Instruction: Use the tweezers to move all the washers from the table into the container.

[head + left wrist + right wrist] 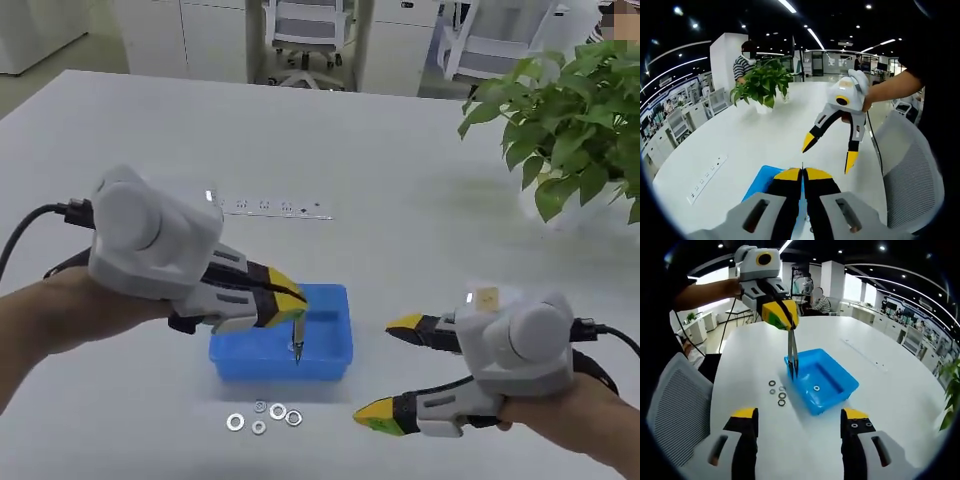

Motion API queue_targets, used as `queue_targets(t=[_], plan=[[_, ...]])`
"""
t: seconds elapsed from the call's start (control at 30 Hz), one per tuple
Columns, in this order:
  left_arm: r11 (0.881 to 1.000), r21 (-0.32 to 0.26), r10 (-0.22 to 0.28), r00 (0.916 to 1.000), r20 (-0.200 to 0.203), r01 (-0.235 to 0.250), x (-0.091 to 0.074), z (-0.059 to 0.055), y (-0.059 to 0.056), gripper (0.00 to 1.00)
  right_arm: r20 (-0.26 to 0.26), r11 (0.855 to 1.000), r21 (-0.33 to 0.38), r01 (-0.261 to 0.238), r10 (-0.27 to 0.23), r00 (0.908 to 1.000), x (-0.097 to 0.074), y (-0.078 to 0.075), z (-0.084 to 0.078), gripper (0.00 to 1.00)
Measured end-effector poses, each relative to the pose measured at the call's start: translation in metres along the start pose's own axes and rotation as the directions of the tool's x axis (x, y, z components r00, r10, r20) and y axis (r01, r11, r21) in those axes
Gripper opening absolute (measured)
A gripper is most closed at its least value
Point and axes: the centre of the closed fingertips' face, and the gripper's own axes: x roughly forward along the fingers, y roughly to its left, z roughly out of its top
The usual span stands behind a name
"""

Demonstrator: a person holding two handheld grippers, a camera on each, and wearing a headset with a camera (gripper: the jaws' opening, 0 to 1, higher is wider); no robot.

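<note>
White table spread wide across the office, leafy plant off at the far edge, well out of trouble. Centre stage sat the blue container, with one washer lying on its floor. The left gripper had its jaws pressed together on the tweezers, which hung almost straight down with their tips inside the container, close to its near wall. Whether those tips carried a washer, I couldn't tell. The right gripper hovered beside the container with jaws spread wide, holding nothing. And just in front of the container lay the loose washers, five of them bunched close together on the table. Now, the dangers: that container looked light, and tips catching its wall on the way out could shove it onto the cluster. The tweezers were a thin thing pinched high up, so they could swivel in the jaws under any sideways push. And the washers, flat and crowded, could skate away or nudge each other if the tips came down off-centre.
</note>
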Motion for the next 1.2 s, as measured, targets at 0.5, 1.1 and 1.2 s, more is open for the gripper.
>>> queue_targets(t=[0.5, 1.1, 1.2], plan=[[0.999, 0.014, -0.038, 0.9991, -0.019, 0.038, 0.011, -0.015, -0.016, 0.06, 0.024, 1.0, 0.01, -0.019, 0.019, 0.9995, 0.001, 0.011, -0.004, 0.8], [0.998, 0.02, -0.066, 0.9968, -0.046, 0.067, 0.022, -0.039, -0.023, 0.06, 0.016, 0.999, 0.012, -0.041, 0.041, 0.999, 0.005, 0.018, -0.009, 0.8], [0.997, 0.017, -0.069, 0.9965, -0.048, 0.07, 0.023, -0.044, -0.024, 0.06, 0.017, 0.999, 0.013, -0.045, 0.045, 0.9988, 0.005, 0.02, -0.009, 0.8]])
